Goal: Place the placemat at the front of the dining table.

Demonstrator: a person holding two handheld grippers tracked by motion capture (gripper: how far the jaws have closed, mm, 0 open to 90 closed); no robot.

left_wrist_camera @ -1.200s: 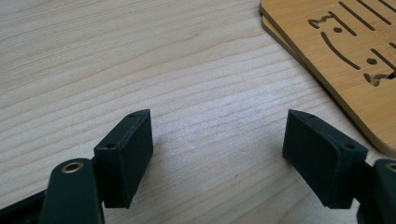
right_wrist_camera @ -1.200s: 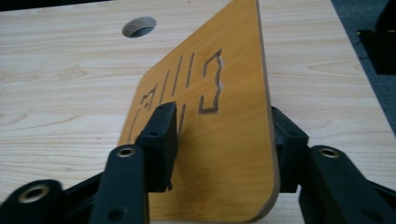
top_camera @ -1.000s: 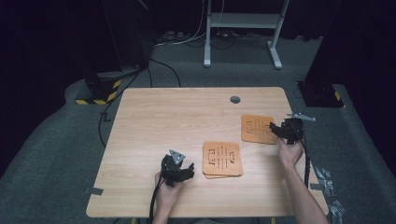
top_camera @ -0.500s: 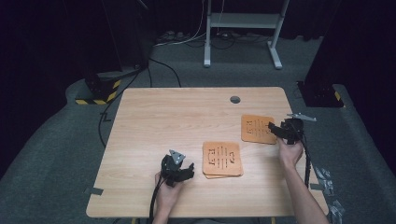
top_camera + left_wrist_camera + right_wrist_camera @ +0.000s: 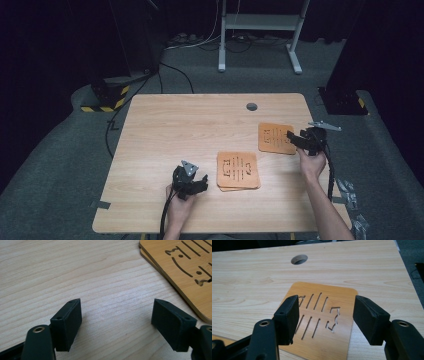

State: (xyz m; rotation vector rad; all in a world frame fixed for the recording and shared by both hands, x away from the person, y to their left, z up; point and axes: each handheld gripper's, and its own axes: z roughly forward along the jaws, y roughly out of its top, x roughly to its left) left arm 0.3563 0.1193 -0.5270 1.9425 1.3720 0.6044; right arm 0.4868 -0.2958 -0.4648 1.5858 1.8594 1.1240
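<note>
Both grippers are matte black. The left gripper (image 5: 196,183) carries a grey three-cornered plate and trails a black cable; its blocky jaw pads (image 5: 67,321) show small screw holes, with brass-ringed pivots behind. The right gripper (image 5: 295,141) looks alike, and the forearms are bare.

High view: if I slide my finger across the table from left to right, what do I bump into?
left gripper → stack of wooden boards → single wooden board → right gripper, at that board's right edge.
</note>
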